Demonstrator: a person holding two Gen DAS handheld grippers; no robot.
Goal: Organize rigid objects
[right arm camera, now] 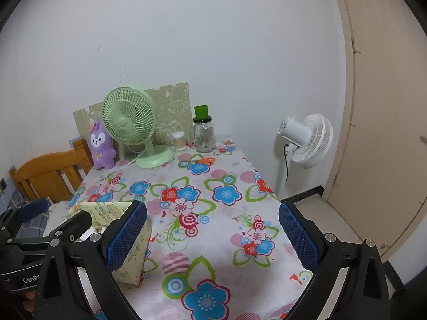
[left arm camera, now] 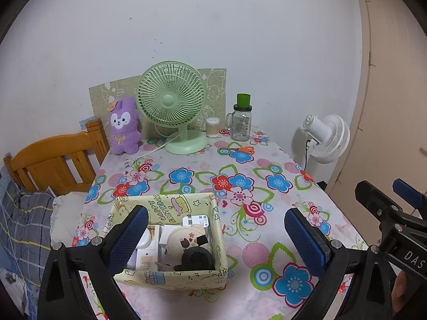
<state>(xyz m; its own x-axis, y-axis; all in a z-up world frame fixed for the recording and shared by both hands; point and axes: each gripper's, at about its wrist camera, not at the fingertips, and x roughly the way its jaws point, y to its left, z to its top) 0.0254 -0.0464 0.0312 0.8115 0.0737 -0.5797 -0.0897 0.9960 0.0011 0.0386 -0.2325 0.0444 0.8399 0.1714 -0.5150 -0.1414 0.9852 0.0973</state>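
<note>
Both tools gape wide, empty: left tool [left arm camera: 216, 240] over the fabric box [left arm camera: 170, 274] at the counter's near-left corner, right tool [right arm camera: 212, 237] beside it. Risk: soft box wall buckles if nudged; scissors [left arm camera: 238, 149] sit far back.

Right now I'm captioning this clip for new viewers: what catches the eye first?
The loud flowered tablecloth covers the whole table. At its far edge by the wall stand a mint-green desk fan and, to its left, a purple plush rabbit. Nearest the camera, a pale yellow cartoon-print box full of small items sits partly between the open left tongs.
</note>
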